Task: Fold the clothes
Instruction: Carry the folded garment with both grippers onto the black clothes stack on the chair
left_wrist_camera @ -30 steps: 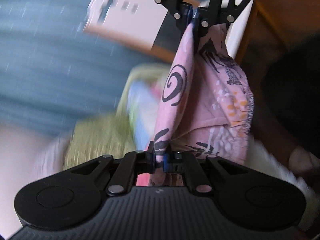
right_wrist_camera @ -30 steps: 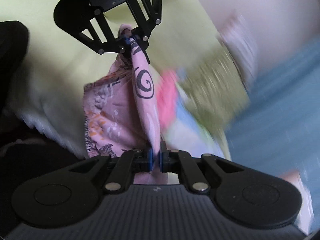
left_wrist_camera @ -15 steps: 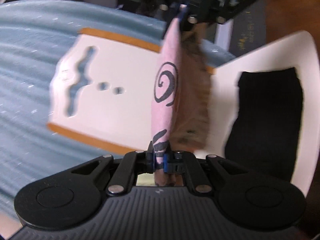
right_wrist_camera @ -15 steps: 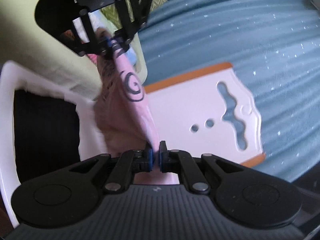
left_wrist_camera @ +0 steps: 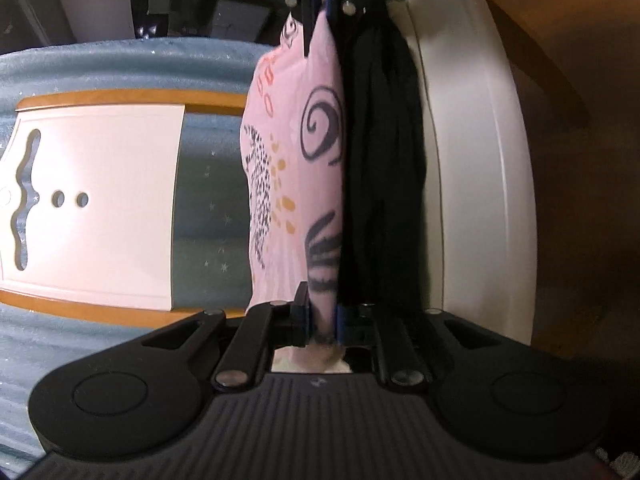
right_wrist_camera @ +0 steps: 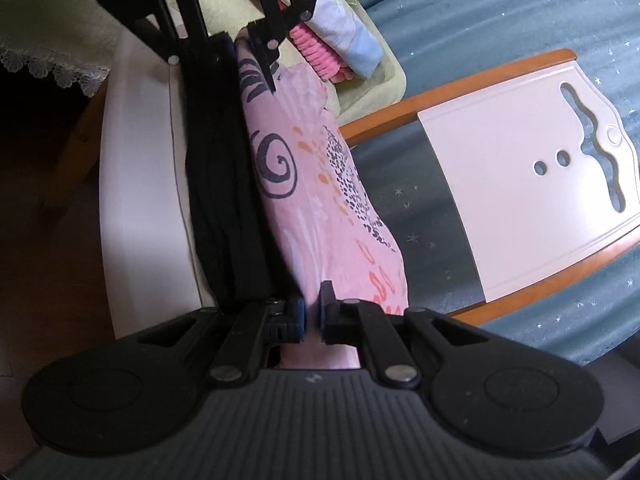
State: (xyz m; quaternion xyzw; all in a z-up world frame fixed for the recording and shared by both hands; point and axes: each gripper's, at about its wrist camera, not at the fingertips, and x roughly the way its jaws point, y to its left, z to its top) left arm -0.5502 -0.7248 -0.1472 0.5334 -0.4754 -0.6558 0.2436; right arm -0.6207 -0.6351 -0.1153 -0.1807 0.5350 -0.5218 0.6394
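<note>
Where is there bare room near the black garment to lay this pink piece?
The white tray is bare along its outer side beyond the folded black garment. A blue starry cloth strip lies free between the pink printed garment and the white cutout board. The far stack of folded fabrics is crowded.

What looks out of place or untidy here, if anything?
Nothing stands out. The pink cloth is held between the left gripper and right gripper, beside the folded black garment on the white tray. Nothing looks spilled or damaged.
</note>
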